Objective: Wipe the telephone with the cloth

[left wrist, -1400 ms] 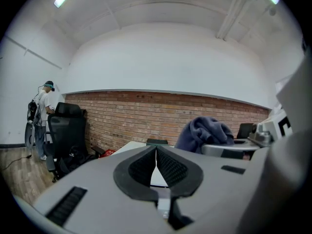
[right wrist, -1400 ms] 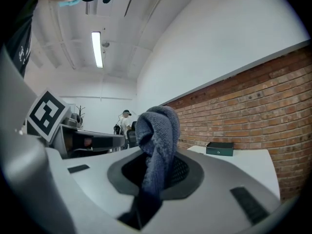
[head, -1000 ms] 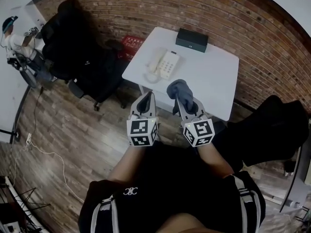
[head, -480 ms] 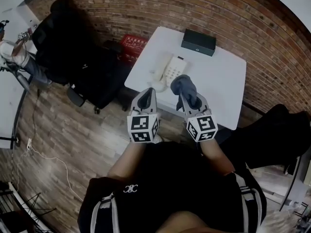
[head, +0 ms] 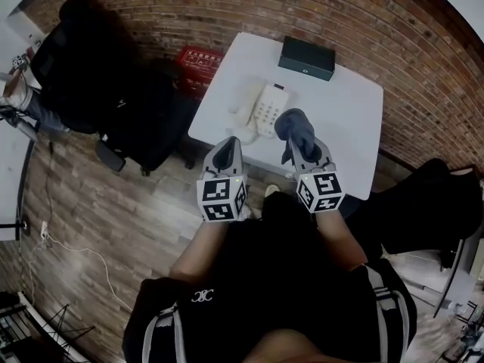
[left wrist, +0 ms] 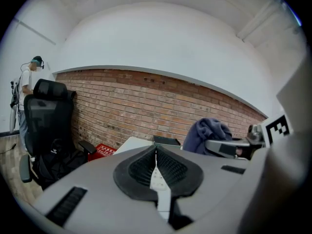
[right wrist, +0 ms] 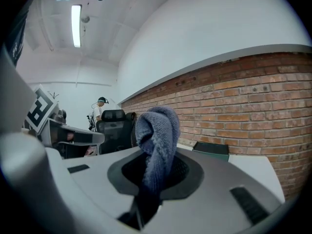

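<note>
A cream telephone [head: 259,108] lies near the front left edge of a white table [head: 344,127] in the head view. My right gripper [head: 296,144] is shut on a bunched blue-grey cloth [head: 296,130], held just right of the phone, over the table's front edge. The cloth [right wrist: 156,140] rises between the jaws of the right gripper [right wrist: 155,165] in the right gripper view. My left gripper [head: 226,151] is shut with nothing in it, just short of the table's front edge and below the phone. In the left gripper view the left gripper [left wrist: 156,156] points toward the brick wall, with the cloth [left wrist: 207,133] at right.
A dark box [head: 306,57] sits at the table's far edge by the brick wall [head: 363,21]. A black office chair [head: 113,89] stands left of the table, with a red crate [head: 198,57] against the wall. A black bag or chair [head: 423,203] lies at right. A person [left wrist: 28,82] stands far left.
Both grippers and my view have moved forward toward the table. The cloth now hangs beside the phone instead of before the table edge.
</note>
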`<state>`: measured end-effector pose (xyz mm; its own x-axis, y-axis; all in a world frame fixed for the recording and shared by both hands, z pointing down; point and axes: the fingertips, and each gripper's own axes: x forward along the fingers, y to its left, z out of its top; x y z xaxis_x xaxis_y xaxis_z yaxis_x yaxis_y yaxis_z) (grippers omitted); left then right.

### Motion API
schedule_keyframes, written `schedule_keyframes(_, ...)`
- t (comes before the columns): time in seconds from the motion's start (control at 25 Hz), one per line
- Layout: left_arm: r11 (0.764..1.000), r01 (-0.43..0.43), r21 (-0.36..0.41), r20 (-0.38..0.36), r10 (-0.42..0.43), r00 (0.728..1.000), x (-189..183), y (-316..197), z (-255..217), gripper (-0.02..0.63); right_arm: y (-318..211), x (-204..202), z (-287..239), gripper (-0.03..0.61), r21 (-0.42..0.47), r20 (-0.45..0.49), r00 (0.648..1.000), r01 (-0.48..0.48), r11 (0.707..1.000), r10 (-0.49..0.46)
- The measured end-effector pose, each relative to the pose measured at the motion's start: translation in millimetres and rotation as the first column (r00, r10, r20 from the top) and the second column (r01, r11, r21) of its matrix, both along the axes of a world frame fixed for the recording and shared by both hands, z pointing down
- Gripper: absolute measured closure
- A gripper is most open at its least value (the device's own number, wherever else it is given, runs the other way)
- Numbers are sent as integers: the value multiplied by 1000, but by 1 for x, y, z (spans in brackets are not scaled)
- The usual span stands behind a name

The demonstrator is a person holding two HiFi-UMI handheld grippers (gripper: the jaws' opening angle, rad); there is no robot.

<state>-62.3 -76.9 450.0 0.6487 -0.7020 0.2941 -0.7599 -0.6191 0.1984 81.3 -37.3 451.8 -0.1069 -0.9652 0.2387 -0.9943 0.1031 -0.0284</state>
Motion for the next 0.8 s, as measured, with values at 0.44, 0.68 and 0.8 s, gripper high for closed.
schedule_keyframes(0.44, 999, 44, 27, 27, -45, 999, 31, -45, -7, 609, -61, 56, 22, 538, -48, -34, 999, 13, 999, -14)
schedule_keyframes(0.68, 993, 111, 32, 48, -113, 992, 47, -67, -8, 609, -99, 83, 51, 538, -109, -42, 996, 73, 991, -78)
schedule_keyframes(0.8, 990, 142, 25, 66, -143, 988, 49, -73, -5, 609, -119, 91, 66, 538, -142, -62, 991, 108, 984, -118)
